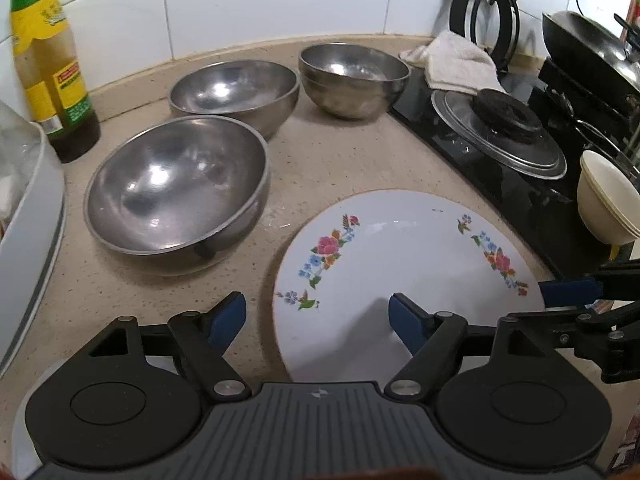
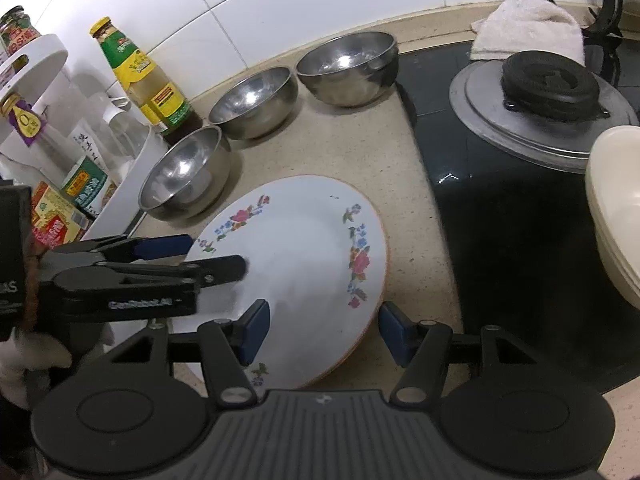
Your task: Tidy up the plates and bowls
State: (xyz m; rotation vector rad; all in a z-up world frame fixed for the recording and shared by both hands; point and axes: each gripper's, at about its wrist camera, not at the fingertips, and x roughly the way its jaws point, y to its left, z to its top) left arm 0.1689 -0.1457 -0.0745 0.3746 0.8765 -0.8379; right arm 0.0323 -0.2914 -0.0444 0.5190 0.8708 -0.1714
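Left hand-held gripper (image 1: 318,314) hung jaws apart over the flowered plate's (image 1: 404,276) near-left rim, one pad off it above bare table (image 1: 340,152), touching nothing. Plate lay flat near the table's front edge, beside the stove (image 1: 500,184). Right hand-held gripper (image 2: 320,330) stood parted astride the near-right rim, not clamped, probably for a shared lift. Three steel bowls (image 1: 176,188) lined the back-left edge, keeping the front free.

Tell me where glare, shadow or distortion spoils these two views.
Left wrist view: bright glare spots inside the nearest steel bowl, fisheye bends the tiled wall, and a soft shadow lies on the floral plate. Right wrist view: glare inside the bowls, counter edge curved.
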